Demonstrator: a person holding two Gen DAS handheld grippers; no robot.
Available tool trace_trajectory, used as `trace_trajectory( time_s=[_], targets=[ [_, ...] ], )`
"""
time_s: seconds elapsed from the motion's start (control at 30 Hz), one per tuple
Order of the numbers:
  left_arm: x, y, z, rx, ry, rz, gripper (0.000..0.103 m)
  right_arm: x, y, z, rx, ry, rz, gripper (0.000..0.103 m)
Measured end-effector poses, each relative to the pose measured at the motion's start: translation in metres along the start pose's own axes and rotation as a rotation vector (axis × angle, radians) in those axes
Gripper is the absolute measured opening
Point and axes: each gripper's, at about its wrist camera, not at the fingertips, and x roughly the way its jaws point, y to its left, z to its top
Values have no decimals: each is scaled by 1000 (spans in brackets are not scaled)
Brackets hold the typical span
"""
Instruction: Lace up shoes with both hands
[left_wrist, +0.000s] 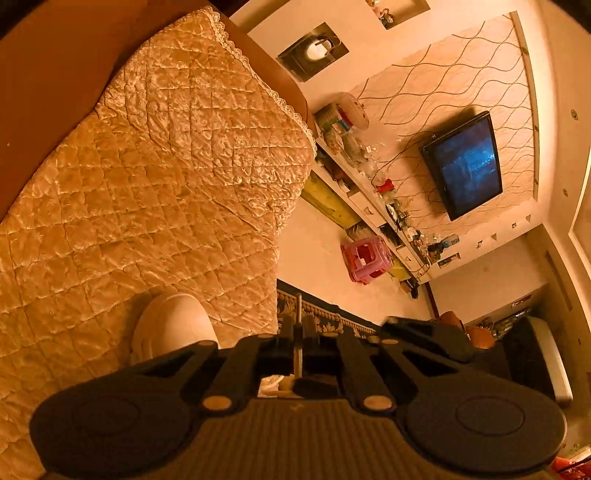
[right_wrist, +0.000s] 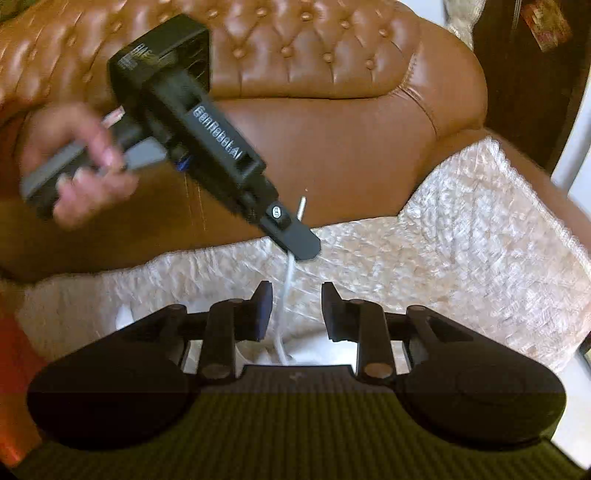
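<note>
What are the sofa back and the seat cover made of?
Brown buttoned sofa back: looks like leather or faux leather; glossy highlights, tufted buttons, smooth creases. Cream quilted seat cover: shiny crushed fabric, likely velvet or satin; stitched diamond grid, lace-like trim along the edge. Exact fibres can't be told.

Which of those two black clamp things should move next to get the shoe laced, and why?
Probably the left tool should draw the white lace up and away. It is shut on the lace near its tip, while the right tool stands open with the lace running loose between its fingers, no longer gripped. The white shoe lies on the quilted cover.
</note>
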Motion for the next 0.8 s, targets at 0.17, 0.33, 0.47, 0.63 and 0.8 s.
trace_trajectory(
  time_s=[0.17,0.33,0.47,0.63,0.8],
  targets=[
    [-1,3,-3,-21,7,26,3,8,-10,-4,147,-29,40,5],
    [1,16,-9,-89,57,99,49,9,-10,-8,162,-13,50,5],
    [-10,23,-22,-87,87,165,62,26,-5,-5,34,107,91,5],
    [-11,24,-41,-118,127,153,71,47,-17,7,-73,281,224,5],
    [18,20,-57,-60,209,194,36,62,-25,16,-159,417,223,5]
  ],
)
